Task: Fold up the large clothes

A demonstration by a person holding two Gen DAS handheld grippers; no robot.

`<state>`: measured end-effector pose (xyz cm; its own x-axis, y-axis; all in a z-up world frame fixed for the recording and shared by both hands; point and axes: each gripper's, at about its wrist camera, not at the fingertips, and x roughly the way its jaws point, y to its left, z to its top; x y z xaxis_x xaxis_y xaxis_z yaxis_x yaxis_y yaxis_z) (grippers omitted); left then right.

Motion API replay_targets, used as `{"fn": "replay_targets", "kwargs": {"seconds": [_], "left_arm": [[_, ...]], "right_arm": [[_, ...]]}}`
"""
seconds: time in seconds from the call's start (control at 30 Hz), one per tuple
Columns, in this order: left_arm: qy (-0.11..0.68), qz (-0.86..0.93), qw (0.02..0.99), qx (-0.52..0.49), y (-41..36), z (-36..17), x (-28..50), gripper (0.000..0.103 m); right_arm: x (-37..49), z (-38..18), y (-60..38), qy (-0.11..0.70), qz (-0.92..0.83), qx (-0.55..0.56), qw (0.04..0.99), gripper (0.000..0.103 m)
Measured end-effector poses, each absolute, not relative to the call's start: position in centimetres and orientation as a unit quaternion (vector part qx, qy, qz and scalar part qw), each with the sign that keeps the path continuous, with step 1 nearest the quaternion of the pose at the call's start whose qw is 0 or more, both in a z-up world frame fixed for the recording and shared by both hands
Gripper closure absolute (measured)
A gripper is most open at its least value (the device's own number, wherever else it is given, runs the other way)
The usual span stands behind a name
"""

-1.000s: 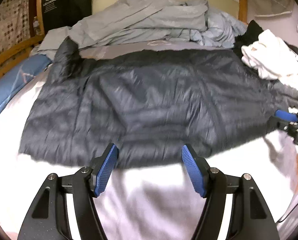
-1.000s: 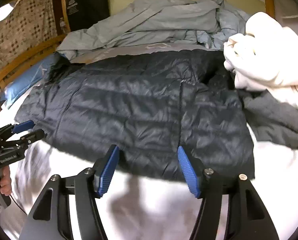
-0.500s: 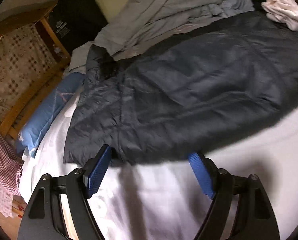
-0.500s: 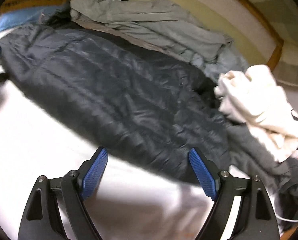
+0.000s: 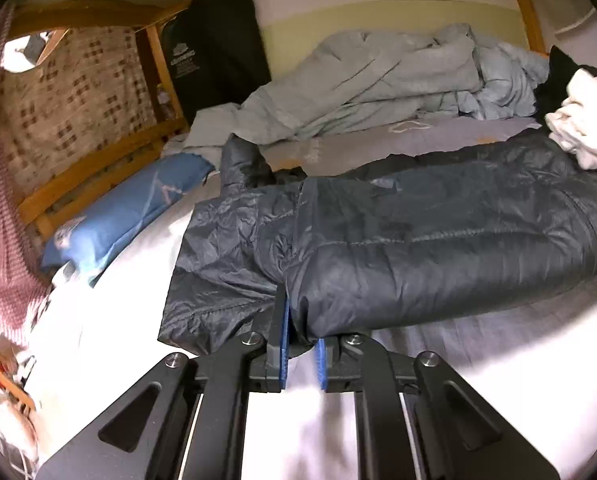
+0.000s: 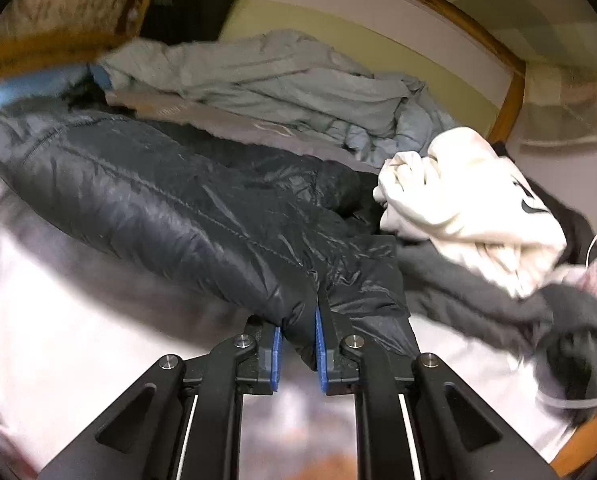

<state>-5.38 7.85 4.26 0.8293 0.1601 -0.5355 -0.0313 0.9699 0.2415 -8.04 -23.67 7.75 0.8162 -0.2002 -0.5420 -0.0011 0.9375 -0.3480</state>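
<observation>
A dark navy quilted puffer jacket [image 5: 418, 248] lies spread across the white bed sheet [image 5: 478, 360]. My left gripper [image 5: 301, 344] is shut on the jacket's near hem, close to its left end. The jacket also shows in the right wrist view [image 6: 170, 208]. My right gripper [image 6: 298, 340] is shut on the near hem close to its right end. The pinched cloth bunches up between the blue pads at both grippers. Neither gripper shows in the other's view.
A crumpled pale blue-grey duvet [image 5: 378, 80] lies at the back. A blue pillow [image 5: 122, 216] lies by the wooden bed rail [image 5: 90, 176] at left. A cream garment [image 6: 470, 200] and a dark grey garment [image 6: 498, 300] lie at right.
Both grippers were open above the jacket's near hem. They have moved apart to its ends, come down and shut on the hem.
</observation>
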Motion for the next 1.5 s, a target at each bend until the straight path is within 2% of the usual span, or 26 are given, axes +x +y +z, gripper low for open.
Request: {"fn": "replay_targets", "kwargs": {"seconds": [0.23,0.43,0.57,0.6,0.7,0.8,0.97,1.17,1.2,1.27,1.3,1.33,1.47,1.5], "left_arm": [[0.324,0.015,0.942,0.084,9.9,4.6,-8.5,0.089],[0.311,0.014,0.949,0.056,9.6,6.0,-7.4,0.085],[0.306,0.002,0.95,0.056,9.9,8.4,-3.3,0.081],[0.31,0.0,0.949,0.057,9.9,8.9,-1.6,0.079],[0.322,-0.01,0.945,0.059,10.1,9.7,3.7,0.074],[0.344,-0.02,0.937,0.06,9.5,9.1,8.9,0.073],[0.366,-0.023,0.929,0.055,8.9,6.4,15.2,0.072],[0.351,-0.032,0.934,0.058,9.2,4.8,15.9,0.069],[0.335,-0.036,0.94,0.058,9.3,5.4,15.1,0.068],[0.294,-0.046,0.953,0.059,9.5,6.9,12.9,0.051],[0.276,-0.048,0.958,0.055,9.7,7.6,11.8,0.031],[0.255,-0.05,0.965,0.045,10.0,8.4,10.5,0.019],[0.227,-0.067,0.971,-0.006,10.9,10.3,7.2,0.017],[0.223,-0.069,0.972,-0.017,11.0,10.4,6.4,0.013]], "right_arm": [[-13.6,9.5,-23.4,0.31,-0.023,-0.144,0.939,0.087],[-12.0,11.3,-24.0,0.297,-0.023,-0.123,0.947,0.083],[-8.3,14.3,-24.3,0.278,-0.019,-0.124,0.952,0.079],[-7.0,14.8,-24.3,0.276,-0.02,-0.124,0.953,0.074],[-3.1,16.0,-25.1,0.262,-0.045,-0.117,0.957,0.041],[2.6,16.0,-26.8,0.279,-0.05,-0.089,0.955,0.041],[9.5,12.9,-28.2,0.305,-0.052,-0.067,0.949,0.047],[11.7,10.6,-28.6,0.28,-0.063,-0.048,0.957,0.047],[11.1,11.0,-28.9,0.266,-0.062,-0.036,0.961,0.047],[9.0,12.2,-29.5,0.234,-0.051,-0.012,0.971,0.047],[8.4,12.6,-29.8,0.225,-0.05,-0.007,0.973,0.044],[7.4,13.4,-30.2,0.213,-0.052,0.002,0.976,0.038],[4.4,15.4,-31.3,0.203,-0.031,0.04,0.978,0.035],[3.5,15.5,-31.4,0.2,-0.028,0.05,0.978,0.029]]}}
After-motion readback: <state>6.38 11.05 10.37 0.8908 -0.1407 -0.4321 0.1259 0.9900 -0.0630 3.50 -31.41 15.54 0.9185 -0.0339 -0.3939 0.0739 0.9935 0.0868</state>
